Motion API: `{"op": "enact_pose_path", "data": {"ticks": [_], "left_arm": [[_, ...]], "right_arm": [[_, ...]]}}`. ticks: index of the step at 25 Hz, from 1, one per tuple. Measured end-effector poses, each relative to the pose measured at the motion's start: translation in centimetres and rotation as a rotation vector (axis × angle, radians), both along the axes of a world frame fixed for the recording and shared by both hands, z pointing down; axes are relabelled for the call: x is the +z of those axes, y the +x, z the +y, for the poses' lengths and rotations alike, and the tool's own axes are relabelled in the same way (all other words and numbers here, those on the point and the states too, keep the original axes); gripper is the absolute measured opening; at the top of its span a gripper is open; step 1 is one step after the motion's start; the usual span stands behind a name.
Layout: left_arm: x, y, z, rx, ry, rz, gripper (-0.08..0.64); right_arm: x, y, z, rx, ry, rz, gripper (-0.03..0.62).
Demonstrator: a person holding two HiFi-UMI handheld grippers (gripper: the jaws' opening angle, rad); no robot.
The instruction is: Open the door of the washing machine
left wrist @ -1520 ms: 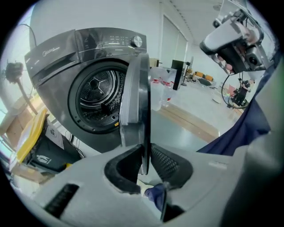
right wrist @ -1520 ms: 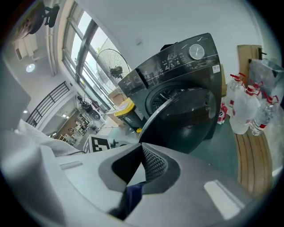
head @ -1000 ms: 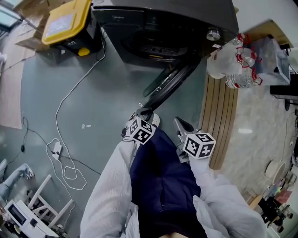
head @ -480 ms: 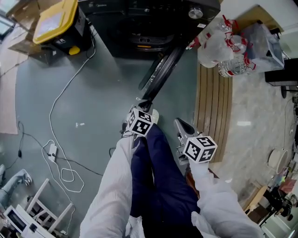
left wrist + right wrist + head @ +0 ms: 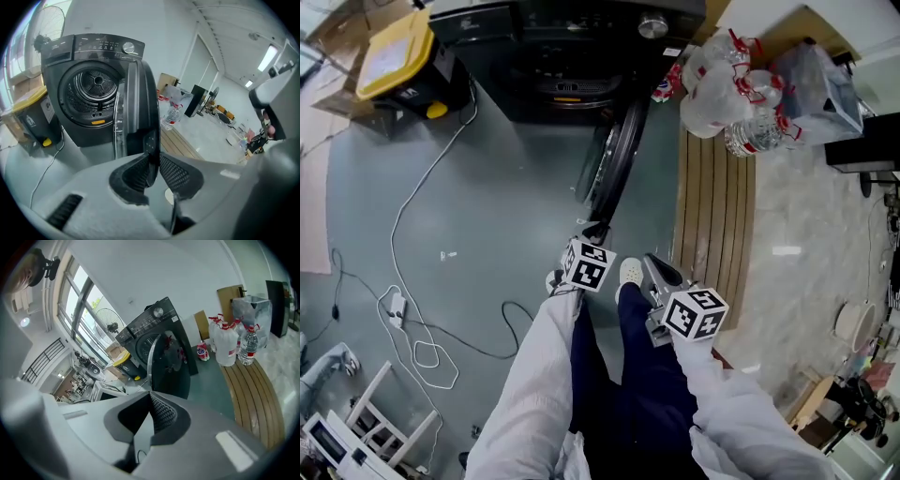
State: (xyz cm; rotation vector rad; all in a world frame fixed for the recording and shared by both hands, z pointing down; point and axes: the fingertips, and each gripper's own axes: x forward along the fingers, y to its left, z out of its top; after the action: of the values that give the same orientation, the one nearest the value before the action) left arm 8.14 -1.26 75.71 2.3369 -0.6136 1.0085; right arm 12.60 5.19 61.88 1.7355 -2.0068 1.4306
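Note:
The dark front-loading washing machine (image 5: 572,47) stands at the top of the head view, its drum (image 5: 89,93) exposed. Its round door (image 5: 614,159) hangs swung far out, edge-on to me. My left gripper (image 5: 592,230) is at the door's free edge. In the left gripper view that edge (image 5: 151,140) runs between the two meshed pads of the left gripper (image 5: 152,171), which press on it; the jaws have just been opening slightly. My right gripper (image 5: 654,269) hovers to the right of the door, touching nothing. In its own view the right gripper (image 5: 151,411) has its pads closed together, empty.
A black bin with a yellow lid (image 5: 389,56) sits left of the machine. A white cable (image 5: 422,187) loops across the grey floor. Large water bottles (image 5: 722,94) stand on a wooden slatted platform (image 5: 712,216) at the right. My white shoe (image 5: 630,272) is below the door.
The door has swung further out from the machine, held by the left gripper. Both grippers and the person have drawn back from the machine.

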Motion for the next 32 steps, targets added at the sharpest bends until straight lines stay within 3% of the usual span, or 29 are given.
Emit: {"op": "enact_pose_path", "data": {"ticks": [7, 11, 19, 27, 29, 32], "left_arm": [[-0.1, 6.3, 3.1, -0.053, -0.003, 0.039, 0.083], [-0.1, 8.2, 3.6, -0.134, 0.000, 0.043, 0.080], [-0.1, 8.9, 3.9, -0.164, -0.026, -0.037, 0.079], [-3.0, 9.2, 5.1, -0.185, -0.082, -0.066, 0.166], [-4.5, 9.0, 5.8, -0.181, -0.104, -0.056, 0.188], [-8.2, 8.4, 5.8, -0.209, -0.104, 0.019, 0.201]], "right_arm": [[0.3, 6.3, 1.9, -0.071, -0.032, 0.033, 0.008], [-0.1, 9.2, 2.4, -0.104, -0.020, 0.036, 0.008], [-1.2, 11.4, 3.2, -0.131, 0.012, 0.009, 0.008], [-4.4, 13.6, 2.3, -0.137, 0.065, 0.024, 0.008], [-5.7, 14.3, 2.1, -0.129, 0.086, 0.039, 0.008], [-7.7, 14.8, 1.2, -0.119, 0.116, 0.032, 0.008]]}}
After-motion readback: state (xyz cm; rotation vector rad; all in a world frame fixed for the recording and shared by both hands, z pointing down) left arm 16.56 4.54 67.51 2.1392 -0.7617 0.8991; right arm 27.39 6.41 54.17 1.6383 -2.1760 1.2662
